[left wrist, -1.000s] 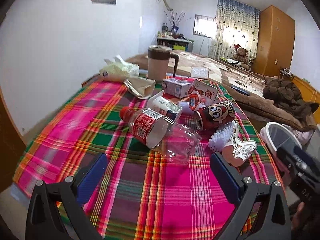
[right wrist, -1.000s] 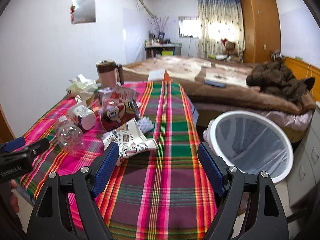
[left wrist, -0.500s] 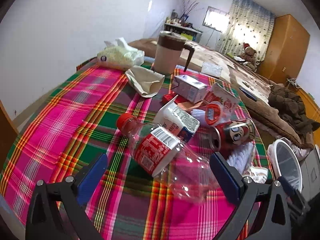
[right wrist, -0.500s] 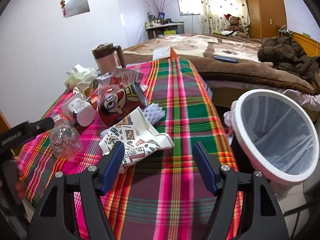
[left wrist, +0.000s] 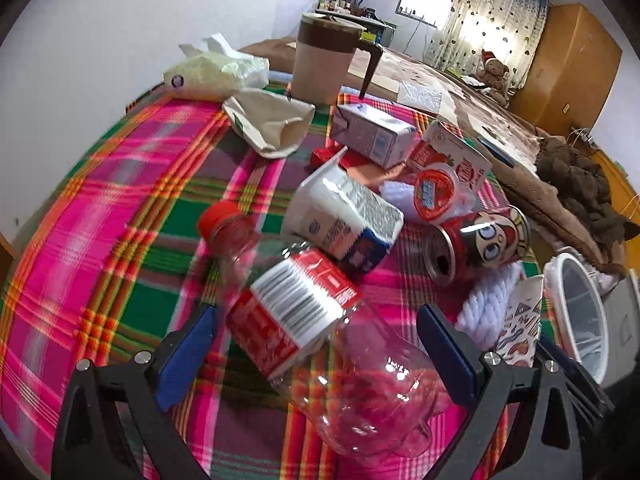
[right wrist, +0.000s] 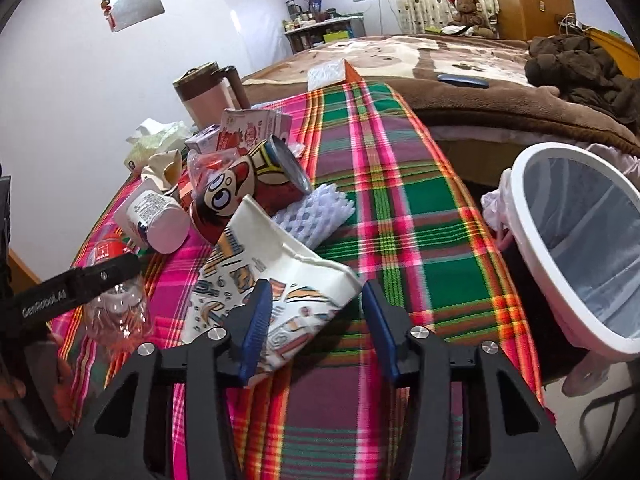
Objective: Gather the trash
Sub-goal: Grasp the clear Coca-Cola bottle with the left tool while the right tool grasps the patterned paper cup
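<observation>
Left tongs [left wrist: 318,344] advanced, apart, straddling bottle [left wrist: 316,320]; right tongs [right wrist: 316,328] narrowed, apart around paper cup [right wrist: 272,280].

I am seeing the bottle [left wrist: 312,320] lying on its side on the table [left wrist: 100,208], its body sitting between my left tongs [left wrist: 320,340]. Behind it the yogurt cup [left wrist: 340,216] is lying, with the can [left wrist: 476,244] to its right. Further back the milk carton [left wrist: 372,136] is sitting, and the jug [left wrist: 324,64] is standing behind that at the table's far edge. My right tongs [right wrist: 316,320] are straddling the paper cup [right wrist: 272,276], which is lying before the can. The bin [right wrist: 576,248] is standing right of the table, beside the bed [right wrist: 460,72].
</observation>
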The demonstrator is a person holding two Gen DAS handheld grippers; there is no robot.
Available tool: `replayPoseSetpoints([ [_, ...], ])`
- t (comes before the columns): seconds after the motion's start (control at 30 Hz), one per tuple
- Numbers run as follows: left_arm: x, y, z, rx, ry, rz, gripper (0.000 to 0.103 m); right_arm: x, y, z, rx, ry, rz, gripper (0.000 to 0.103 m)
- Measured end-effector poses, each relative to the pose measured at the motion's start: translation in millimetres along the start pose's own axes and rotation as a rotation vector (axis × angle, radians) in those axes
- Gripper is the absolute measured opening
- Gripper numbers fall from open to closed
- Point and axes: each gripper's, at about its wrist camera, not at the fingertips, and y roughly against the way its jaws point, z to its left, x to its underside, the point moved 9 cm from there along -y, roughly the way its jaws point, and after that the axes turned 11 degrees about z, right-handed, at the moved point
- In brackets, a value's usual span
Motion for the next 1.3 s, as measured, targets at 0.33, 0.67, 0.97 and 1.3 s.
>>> replayPoseSetpoints([
  [0.33,18.4,2.1,25.6,-0.022,0.0,0.031,0.1,5.6,3.2,-0.4,-0.051,-0.058,0.04,0.055],
  [0.67,16.7,-1.3,26.9,-0.023,-0.058,0.035,0.074,4.4,-4.3,-1.2,-0.123,-0.168,0.048,0.059],
  [0.97,14.0,-1.7,24.2,-0.006,-0.101,0.037,0.065,-5.5,-2.9,14.0,-0.087,-0.096,-0.001,0.021],
  [1.3,-0.1,1.7,31.2,0.01,-0.078,0.015,0.076,-12.0,12.0,7.6,0.031,0.012,-0.072,0.016],
])
